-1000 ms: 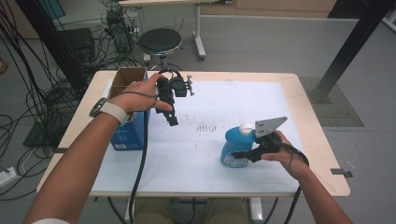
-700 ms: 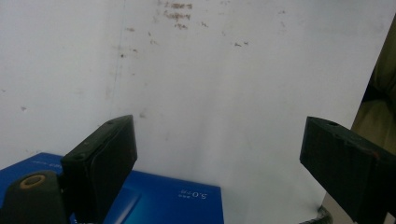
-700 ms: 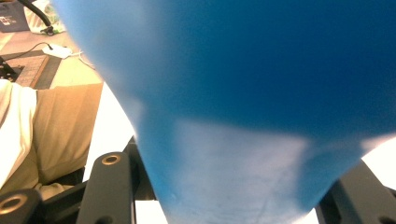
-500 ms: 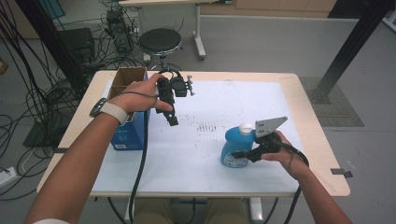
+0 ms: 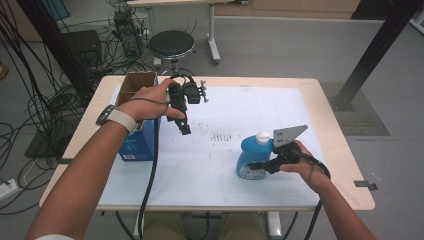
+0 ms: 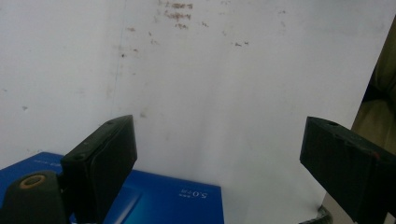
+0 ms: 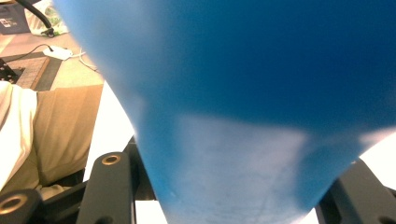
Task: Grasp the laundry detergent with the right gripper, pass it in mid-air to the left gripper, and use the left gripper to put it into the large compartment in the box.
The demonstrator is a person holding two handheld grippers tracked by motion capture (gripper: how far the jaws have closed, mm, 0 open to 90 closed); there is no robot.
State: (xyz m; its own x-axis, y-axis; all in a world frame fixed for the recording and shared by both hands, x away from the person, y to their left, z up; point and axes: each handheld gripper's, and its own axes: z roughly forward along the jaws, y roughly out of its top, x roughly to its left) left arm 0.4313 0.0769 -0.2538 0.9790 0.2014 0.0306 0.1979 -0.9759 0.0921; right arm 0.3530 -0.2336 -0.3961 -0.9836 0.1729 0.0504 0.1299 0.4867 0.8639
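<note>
A blue bottle (image 5: 249,159) with a white cap (image 5: 262,136) stands upright on the white mat (image 5: 200,170), toward the front right. My right gripper (image 5: 256,165) is shut on its lower body from the right; in the right gripper view the blue bottle (image 7: 243,93) sits between the two black jaws of the right gripper (image 7: 233,186). My left gripper (image 5: 184,129) hangs above the mat at the back left, pointing down, open and holding nothing. In the left gripper view the left gripper (image 6: 219,140) has its jaws wide apart over bare mat.
A blue box (image 5: 134,146) with an open cardboard top (image 5: 137,82) stands at the table's left edge, under my left forearm; the blue box (image 6: 163,200) also shows below the left jaw. Brown marks (image 5: 225,136) dot the mat. A black stool (image 5: 171,44) and floor cables lie beyond the table.
</note>
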